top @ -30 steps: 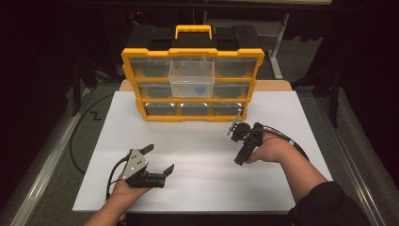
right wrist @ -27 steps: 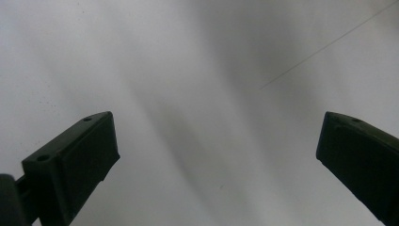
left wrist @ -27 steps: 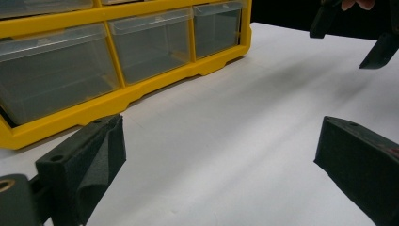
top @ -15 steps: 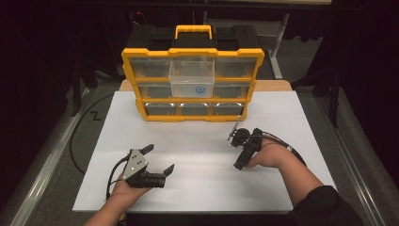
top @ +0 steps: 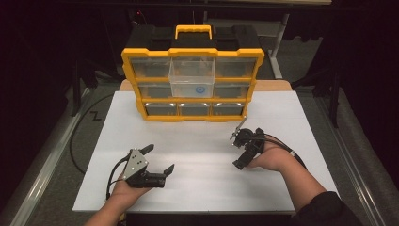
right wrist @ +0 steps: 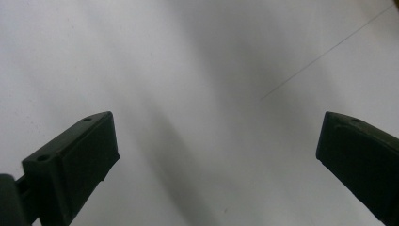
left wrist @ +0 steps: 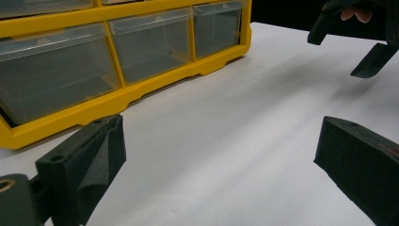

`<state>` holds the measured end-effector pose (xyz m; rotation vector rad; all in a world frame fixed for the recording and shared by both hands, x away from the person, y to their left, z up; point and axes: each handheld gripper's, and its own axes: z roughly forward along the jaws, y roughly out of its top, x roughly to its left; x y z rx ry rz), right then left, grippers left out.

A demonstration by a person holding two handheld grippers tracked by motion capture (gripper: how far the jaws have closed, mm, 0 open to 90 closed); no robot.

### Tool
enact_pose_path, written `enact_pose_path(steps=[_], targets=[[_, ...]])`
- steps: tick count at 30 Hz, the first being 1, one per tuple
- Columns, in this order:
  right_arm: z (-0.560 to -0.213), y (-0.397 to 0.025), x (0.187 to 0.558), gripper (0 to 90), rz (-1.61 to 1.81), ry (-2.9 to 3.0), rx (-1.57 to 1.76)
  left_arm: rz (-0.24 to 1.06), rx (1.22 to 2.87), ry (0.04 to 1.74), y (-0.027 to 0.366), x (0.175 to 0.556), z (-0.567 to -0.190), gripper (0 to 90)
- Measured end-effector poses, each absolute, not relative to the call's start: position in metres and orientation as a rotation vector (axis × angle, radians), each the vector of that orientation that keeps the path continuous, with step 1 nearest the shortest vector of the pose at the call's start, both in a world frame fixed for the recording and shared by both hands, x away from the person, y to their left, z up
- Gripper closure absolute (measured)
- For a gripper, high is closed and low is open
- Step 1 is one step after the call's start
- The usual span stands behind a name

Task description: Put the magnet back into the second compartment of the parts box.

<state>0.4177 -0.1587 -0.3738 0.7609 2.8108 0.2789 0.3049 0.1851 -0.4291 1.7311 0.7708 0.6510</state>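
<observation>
From the high view, I hold my left gripper point(top: 158, 159) low over the white board point(top: 202, 188), jaws spread and empty, aimed toward the yellow organizer point(top: 193, 84) that stands upright at the far edge so its drawers face me. My right gripper point(top: 238, 149) hangs tilted down near the organizer's lower right corner, jaws also apart, holding nothing. I count nine drawers, three rows of three; one clear drawer point(top: 192, 77) at top middle stands pulled out, probably the one being worked.

In the left gripper view, both pads are wide apart; three bottom drawers point(left wrist: 150, 44) show, and the other gripper hovers beyond.

In the right gripper view, the jaws gape over bare board, well apart from any drawer.
</observation>
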Motion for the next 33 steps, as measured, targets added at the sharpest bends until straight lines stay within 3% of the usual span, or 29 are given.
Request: enact_pose_path(steps=[33], targets=[[-0.401, -0.187, 0.388, 1.2, 0.955, 2.468, 0.859, 0.656, 1.732, 0.784, 0.186, 0.306, -0.429, 2.8]])
